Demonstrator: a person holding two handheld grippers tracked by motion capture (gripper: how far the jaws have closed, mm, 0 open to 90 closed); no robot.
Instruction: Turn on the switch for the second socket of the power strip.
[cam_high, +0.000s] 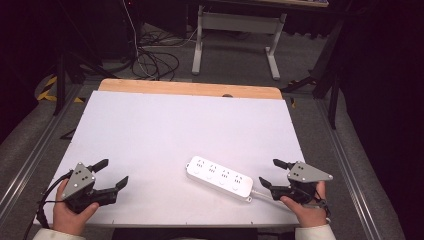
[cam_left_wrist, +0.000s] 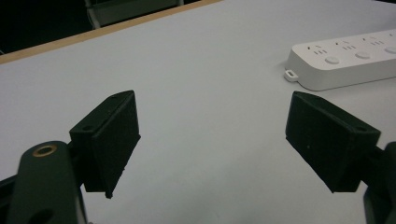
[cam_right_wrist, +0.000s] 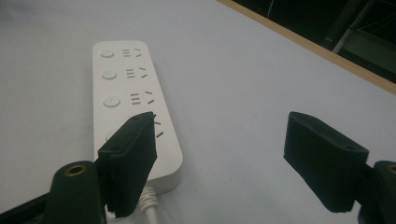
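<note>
Both hands sit at the near table edge, each holding a gripper. Left gripper: jaws spread wide, nothing between them, hovering over bare white table at the near-left corner. Right gripper: jaws also spread, empty, near-right corner.

Power strip lies flat on the table, right of centre, angled so its cable end points toward the right gripper. Four outlet groups with a round button each, all sockets empty as far as I can see. Its white cable runs off the near end toward the right hand.

In the right gripper view, the strip is just ahead and left of the gripper; one jaw overlaps its near end in the picture, but I can't tell whether it touches. The other jaw is well off to the side over bare table. Not a grasp yet.

In the left gripper view, the strip's far end shows up at the upper right, well apart from the jaws.

Progress, my read: nothing done yet. Strip untouched, both grippers parked open. Right one is nearest and looks like the one to go first, likely at the cable end. Remaining: close in, line jaws across the strip body, pinch, then move it. No plug or other object on the table to pair it with.
</note>
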